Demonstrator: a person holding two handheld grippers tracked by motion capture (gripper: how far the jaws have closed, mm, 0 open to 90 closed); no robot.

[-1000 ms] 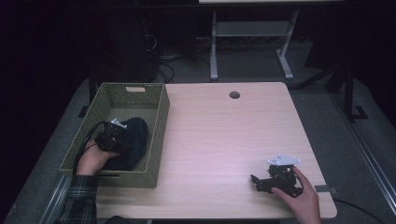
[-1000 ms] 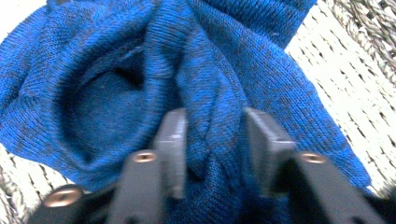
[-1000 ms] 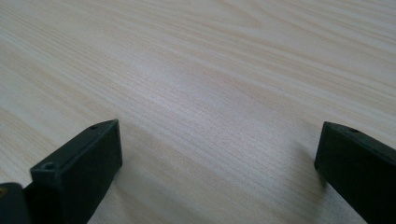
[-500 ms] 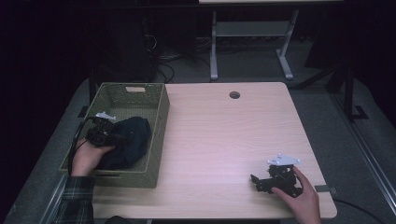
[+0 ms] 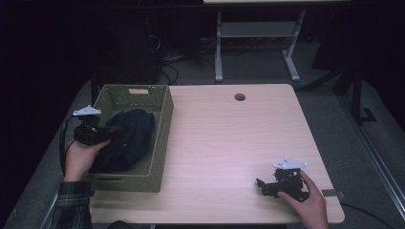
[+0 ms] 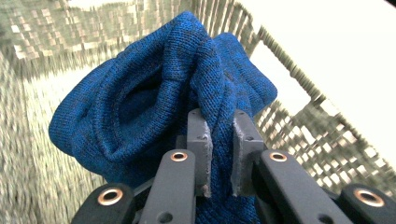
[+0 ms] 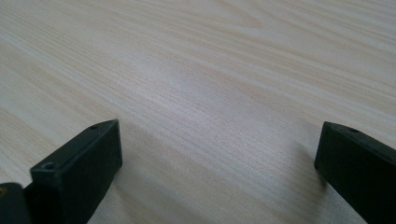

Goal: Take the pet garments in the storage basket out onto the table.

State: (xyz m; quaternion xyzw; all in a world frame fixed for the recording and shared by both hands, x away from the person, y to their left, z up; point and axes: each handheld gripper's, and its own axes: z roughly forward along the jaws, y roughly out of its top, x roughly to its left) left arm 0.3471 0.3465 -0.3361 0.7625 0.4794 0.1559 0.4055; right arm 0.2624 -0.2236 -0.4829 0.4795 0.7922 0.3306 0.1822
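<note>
Left gripper point(image 6: 218, 154) clamped on dark blue knitted garment point(image 6: 159, 98), inside green woven basket point(image 5: 161, 138) near its left rim. Right gripper point(image 5: 261, 183) spread wide, empty, on bare pale wooden table point(image 5: 229, 138).

Your left hand point(image 5: 82, 155) comes in from the bottom left, in a plaid sleeve point(image 5: 71, 205), and holds the left gripper point(image 5: 112, 131) raised and pointing to the right. Its jaws have just been closing and now stand nearly together, pinching a fold of cloth between the pads point(image 6: 200, 140). Your right hand point(image 5: 308, 200) rests low at the bottom right, holding the right gripper point(image 5: 260, 183) level and pointing left. Its two black jaws stand wide apart with nothing between them.
</note>
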